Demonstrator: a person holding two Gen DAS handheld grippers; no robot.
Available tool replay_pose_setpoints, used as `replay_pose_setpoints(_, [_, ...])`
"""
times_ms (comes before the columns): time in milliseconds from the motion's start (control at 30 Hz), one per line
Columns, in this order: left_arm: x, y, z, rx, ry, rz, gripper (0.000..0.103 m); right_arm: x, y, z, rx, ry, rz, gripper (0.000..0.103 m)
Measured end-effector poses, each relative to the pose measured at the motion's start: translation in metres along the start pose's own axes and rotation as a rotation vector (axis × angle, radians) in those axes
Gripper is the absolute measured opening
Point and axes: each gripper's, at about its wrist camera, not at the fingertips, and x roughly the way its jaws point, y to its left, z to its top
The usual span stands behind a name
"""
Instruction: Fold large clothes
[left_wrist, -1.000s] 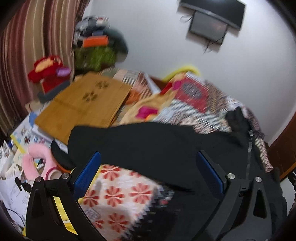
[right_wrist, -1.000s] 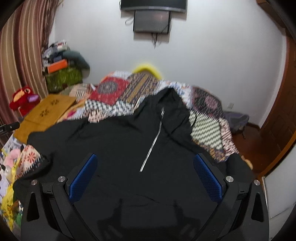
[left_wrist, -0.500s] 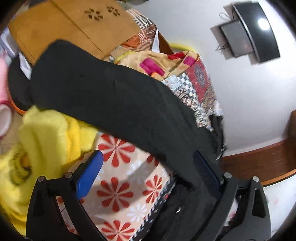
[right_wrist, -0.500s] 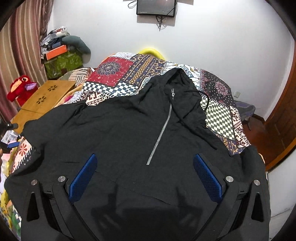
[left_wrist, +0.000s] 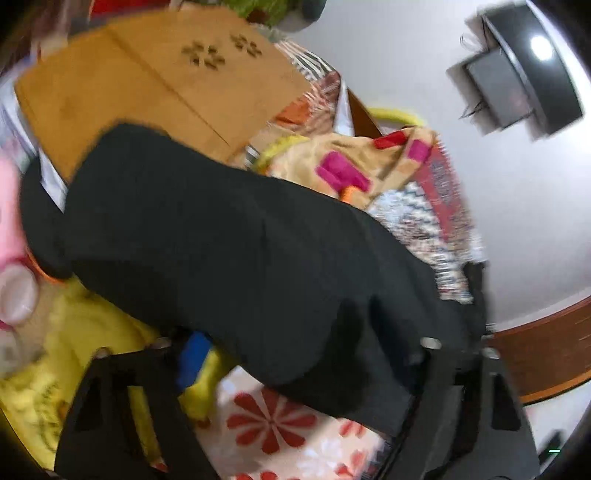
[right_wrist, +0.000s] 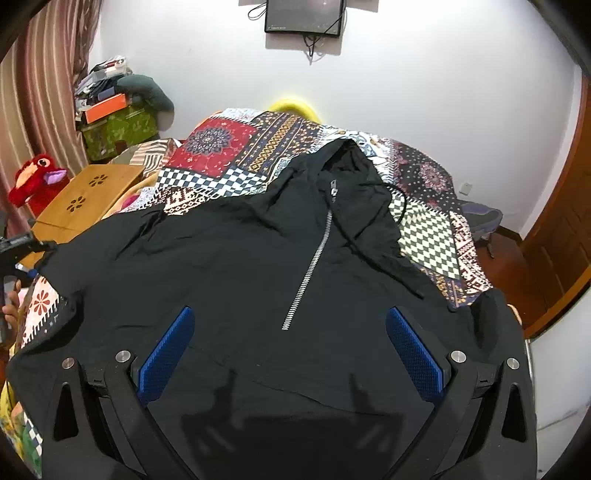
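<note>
Lying on the patchwork quilt (right_wrist: 229, 147), the black hoodie (right_wrist: 258, 266) spans both grippers' wide jaws.

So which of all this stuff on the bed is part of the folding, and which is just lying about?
Part of the job:
black hoodie
left gripper
right gripper

Just lying about:
patchwork bedspread
wooden lap table
red plush toy
yellow blanket

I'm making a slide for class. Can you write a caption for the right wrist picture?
Open right gripper hovers over a black zip hoodie spread flat on a patchwork quilt.
</note>
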Motion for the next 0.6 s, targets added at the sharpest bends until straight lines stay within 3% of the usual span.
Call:
replay_pose_setpoints(33, [-0.001, -0.006, 0.000, 0.037, -0.015, 0.050, 0.049, -0.002, -0.001, 0.000, -0.001, -0.005, -0.004, 0.103])
replay_pose_setpoints(67, [-0.003, -0.014, 0.001, 0.087, -0.033, 0.089, 0.027, -0.005, -0.002, -0.001, -0.002, -0.010, -0.007, 0.103])
replay_pose_setpoints(100, [-0.005, -0.023, 0.002, 0.131, -0.046, 0.127, 0.020, -0.008, -0.003, -0.001, -0.003, -0.014, -0.010, 0.103])
replay_pose_setpoints(200, [-0.017, -0.050, 0.007, 0.239, -0.100, 0.186, 0.010, -0.018, -0.009, -0.002, -0.005, -0.032, -0.021, 0.103])
replay_pose_setpoints(333, [-0.033, -0.092, 0.011, 0.349, -0.148, 0.251, 0.006, -0.031, -0.018, -0.004, 0.001, -0.053, -0.034, 0.103])
replay_pose_setpoints(467, [-0.066, -0.144, 0.004, 0.446, -0.221, 0.197, 0.005, -0.045, -0.028, -0.007, 0.001, -0.077, -0.048, 0.103])
replay_pose_setpoints(600, [-0.098, -0.207, -0.016, 0.559, -0.254, 0.092, 0.005, -0.052, -0.040, -0.009, 0.002, -0.092, -0.065, 0.103])
